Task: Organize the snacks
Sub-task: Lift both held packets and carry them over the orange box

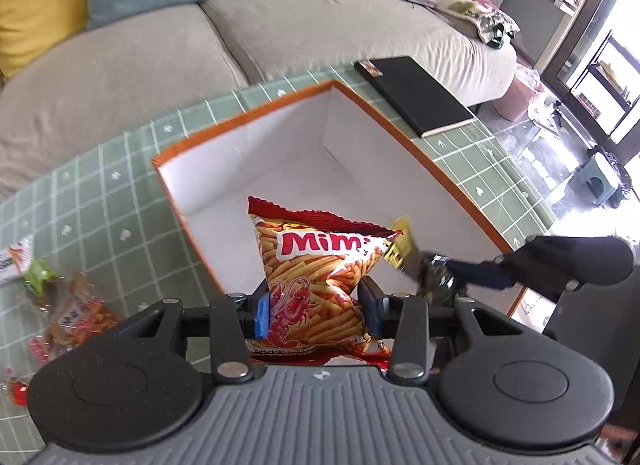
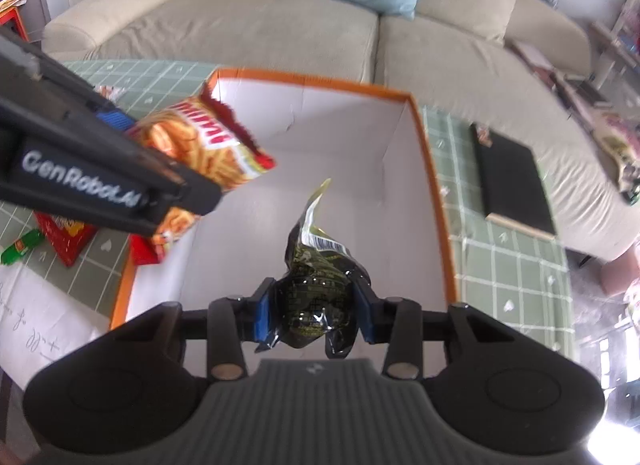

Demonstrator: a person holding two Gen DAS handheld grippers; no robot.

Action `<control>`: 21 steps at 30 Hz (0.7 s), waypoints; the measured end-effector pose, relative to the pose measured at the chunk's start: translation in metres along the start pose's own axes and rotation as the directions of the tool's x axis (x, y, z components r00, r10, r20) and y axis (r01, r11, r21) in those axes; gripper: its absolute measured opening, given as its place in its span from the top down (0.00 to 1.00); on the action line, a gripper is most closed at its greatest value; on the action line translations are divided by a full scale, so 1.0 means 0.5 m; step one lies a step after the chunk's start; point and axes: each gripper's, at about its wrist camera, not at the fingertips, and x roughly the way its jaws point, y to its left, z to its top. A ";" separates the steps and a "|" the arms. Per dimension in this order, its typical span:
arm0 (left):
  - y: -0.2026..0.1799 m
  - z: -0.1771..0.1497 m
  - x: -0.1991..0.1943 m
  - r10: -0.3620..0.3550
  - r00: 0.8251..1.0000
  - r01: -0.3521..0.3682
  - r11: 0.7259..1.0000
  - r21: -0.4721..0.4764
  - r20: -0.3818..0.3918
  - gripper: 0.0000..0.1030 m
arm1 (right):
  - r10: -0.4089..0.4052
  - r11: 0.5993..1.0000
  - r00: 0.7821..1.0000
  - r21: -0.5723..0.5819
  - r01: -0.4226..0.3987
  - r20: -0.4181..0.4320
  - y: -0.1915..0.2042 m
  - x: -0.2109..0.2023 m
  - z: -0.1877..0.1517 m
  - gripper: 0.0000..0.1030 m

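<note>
My left gripper (image 1: pixel 316 311) is shut on a red and orange Mimi snack bag (image 1: pixel 320 265) and holds it above the open white box with an orange rim (image 1: pixel 248 117). My right gripper (image 2: pixel 314 311) is shut on a black and yellow snack packet (image 2: pixel 316 285), also held over the box (image 2: pixel 434 185). The left gripper (image 2: pixel 132 169) with the Mimi bag (image 2: pixel 208 145) shows at the left of the right wrist view. The right gripper (image 1: pixel 440 269) shows at the right of the left wrist view. I see nothing lying on the box floor.
The box stands on a table with a green checked cloth (image 1: pixel 100 201). Loose snacks (image 1: pixel 68 309) lie left of the box, with a red pack (image 2: pixel 68 237) and a green packet (image 2: pixel 20 247). A black notebook (image 1: pixel 416 93) lies right of the box. A beige sofa (image 1: pixel 280 25) is behind.
</note>
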 end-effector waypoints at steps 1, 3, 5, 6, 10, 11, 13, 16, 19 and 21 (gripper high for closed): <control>-0.001 0.005 0.015 -0.014 1.000 0.014 1.000 0.006 -0.024 0.53 | 0.018 1.000 1.000 0.002 -0.018 -0.021 0.002 0.013 -0.005 0.62; -0.005 0.011 0.045 -0.020 0.996 0.024 0.999 0.044 -0.086 0.53 | 0.059 0.998 0.996 0.006 -0.059 -0.063 -0.003 0.039 -0.007 0.62; -0.013 0.013 0.070 0.003 0.991 0.010 0.995 0.097 -0.134 0.53 | 0.090 0.996 0.990 0.011 -0.089 -0.107 -0.010 0.062 -0.010 0.62; -0.018 0.013 0.077 0.013 0.989 0.004 0.993 0.117 -0.145 0.53 | 0.096 0.995 0.987 0.007 -0.096 -0.126 -0.011 0.073 -0.010 0.62; -0.033 0.014 0.083 0.035 0.985 -0.005 0.985 0.174 -0.168 0.53 | 0.128 0.991 0.976 -0.007 -0.131 -0.176 0.000 0.102 -0.015 0.62; -0.035 0.014 0.084 0.038 0.984 -0.005 0.983 0.183 -0.176 0.53 | 0.147 0.989 0.972 -0.001 -0.150 -0.186 0.004 0.105 -0.018 0.62; -0.035 0.012 0.085 0.049 0.979 -0.010 0.980 0.197 -0.196 0.53 | 0.176 0.984 0.964 0.001 -0.179 -0.200 0.018 0.106 -0.023 0.62; -0.037 0.007 0.087 0.073 0.972 -0.023 0.976 0.218 -0.221 0.53 | 0.197 0.979 0.956 0.000 -0.202 -0.216 0.033 0.102 -0.024 0.62; -0.039 -0.006 0.085 0.093 0.965 -0.031 0.969 0.246 -0.245 0.53 | 0.249 0.968 0.939 0.023 -0.251 -0.238 0.043 0.098 -0.027 0.62; -0.040 -0.022 0.077 0.094 0.961 -0.024 0.966 0.259 -0.260 0.53 | 0.249 0.967 0.937 0.009 -0.254 -0.246 0.056 0.094 -0.032 0.62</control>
